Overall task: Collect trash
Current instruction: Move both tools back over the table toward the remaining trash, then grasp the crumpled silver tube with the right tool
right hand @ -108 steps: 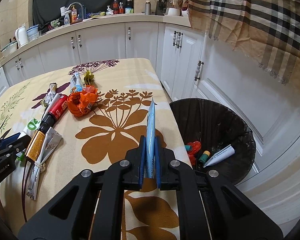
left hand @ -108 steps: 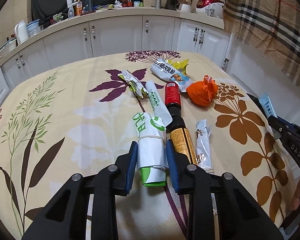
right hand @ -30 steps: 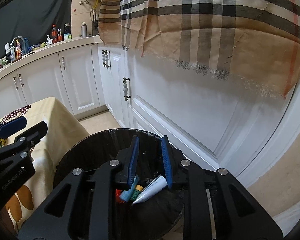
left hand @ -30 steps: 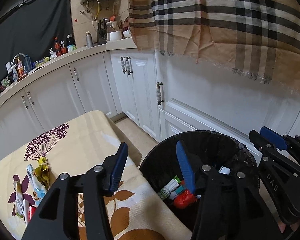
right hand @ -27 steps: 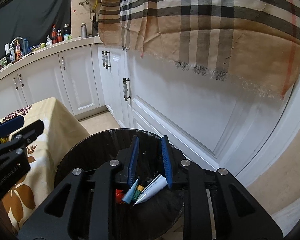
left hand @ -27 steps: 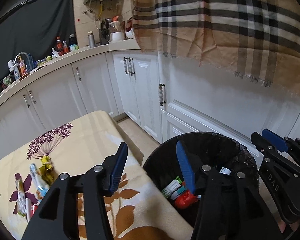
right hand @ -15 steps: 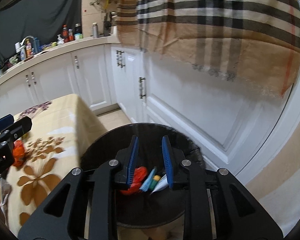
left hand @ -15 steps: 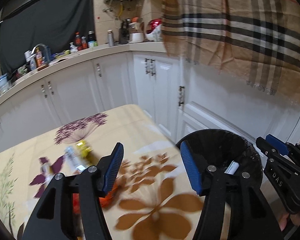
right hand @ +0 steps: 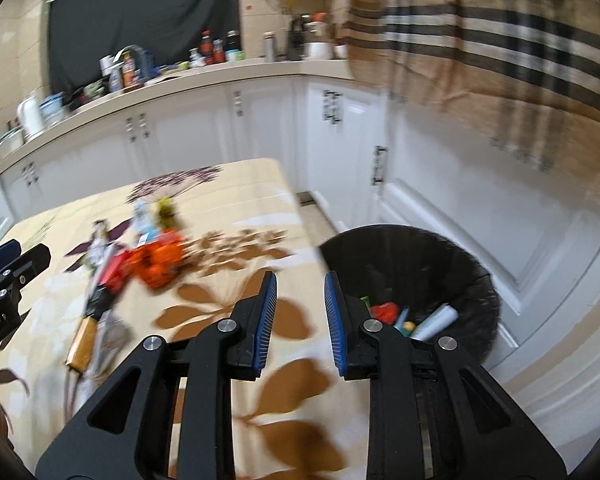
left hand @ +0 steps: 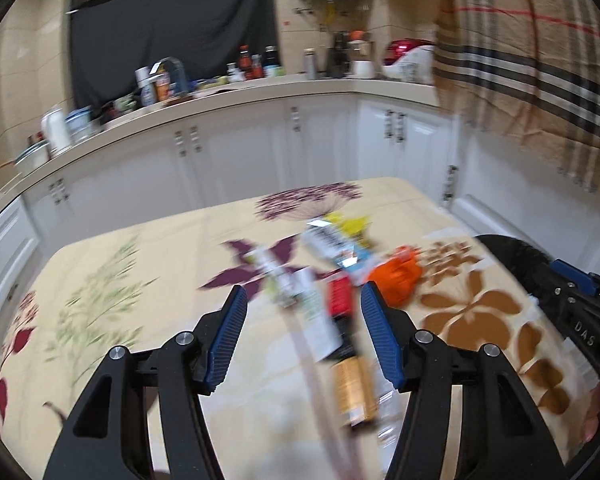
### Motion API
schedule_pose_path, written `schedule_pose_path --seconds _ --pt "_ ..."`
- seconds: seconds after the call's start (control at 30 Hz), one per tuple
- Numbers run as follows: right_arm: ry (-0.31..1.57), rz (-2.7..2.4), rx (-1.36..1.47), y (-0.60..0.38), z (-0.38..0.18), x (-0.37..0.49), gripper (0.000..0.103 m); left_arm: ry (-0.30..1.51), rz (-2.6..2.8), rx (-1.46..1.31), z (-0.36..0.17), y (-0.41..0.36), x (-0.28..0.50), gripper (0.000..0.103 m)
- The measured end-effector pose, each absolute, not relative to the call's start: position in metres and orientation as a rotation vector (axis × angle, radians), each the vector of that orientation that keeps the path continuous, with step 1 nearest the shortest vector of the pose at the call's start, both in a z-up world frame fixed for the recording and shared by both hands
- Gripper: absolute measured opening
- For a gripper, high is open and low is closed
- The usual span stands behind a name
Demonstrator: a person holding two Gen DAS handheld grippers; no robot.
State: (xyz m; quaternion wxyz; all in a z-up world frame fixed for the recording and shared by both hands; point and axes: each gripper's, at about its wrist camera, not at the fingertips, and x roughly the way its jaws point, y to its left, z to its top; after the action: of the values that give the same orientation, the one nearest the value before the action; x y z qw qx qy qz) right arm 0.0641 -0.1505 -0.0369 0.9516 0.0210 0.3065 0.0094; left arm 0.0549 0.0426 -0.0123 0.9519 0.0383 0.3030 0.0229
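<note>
Both views are motion-blurred. My left gripper (left hand: 302, 304) is open and empty above the floral tablecloth (left hand: 140, 280), over a cluster of trash: a bottle with red and amber labels (left hand: 346, 336), white wrappers (left hand: 296, 288), an orange crumpled bag (left hand: 396, 276) and a blue-white packet (left hand: 332, 244). My right gripper (right hand: 300, 292) is open and empty, at the table's right edge beside the black trash bin (right hand: 412, 256), which holds several discarded items (right hand: 412, 320). The orange bag (right hand: 160, 260) and bottle (right hand: 96, 304) also show in the right wrist view.
White kitchen cabinets (left hand: 260, 144) and a cluttered countertop (left hand: 220, 84) run behind the table. A plaid cloth (left hand: 540, 60) hangs at the right above the bin. The right gripper's body (left hand: 580, 320) shows at the right edge of the left wrist view.
Both grippers have swung left from over the bin back toward the table. The left gripper, earlier holding a green-white wrapper, is now empty and over the trash cluster.
</note>
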Motion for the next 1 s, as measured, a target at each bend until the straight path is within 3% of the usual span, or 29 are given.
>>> schedule_pose_path --seconds 0.47,1.0 --pt "0.696 0.192 -0.047 -0.06 -0.05 0.049 0.024 0.647 0.221 0.015 -0.027 0.137 0.01 0.058" --pt "0.809 0.24 -0.128 -0.013 -0.07 0.05 0.024 0.669 0.28 -0.049 -0.04 0.185 -0.007 0.058"
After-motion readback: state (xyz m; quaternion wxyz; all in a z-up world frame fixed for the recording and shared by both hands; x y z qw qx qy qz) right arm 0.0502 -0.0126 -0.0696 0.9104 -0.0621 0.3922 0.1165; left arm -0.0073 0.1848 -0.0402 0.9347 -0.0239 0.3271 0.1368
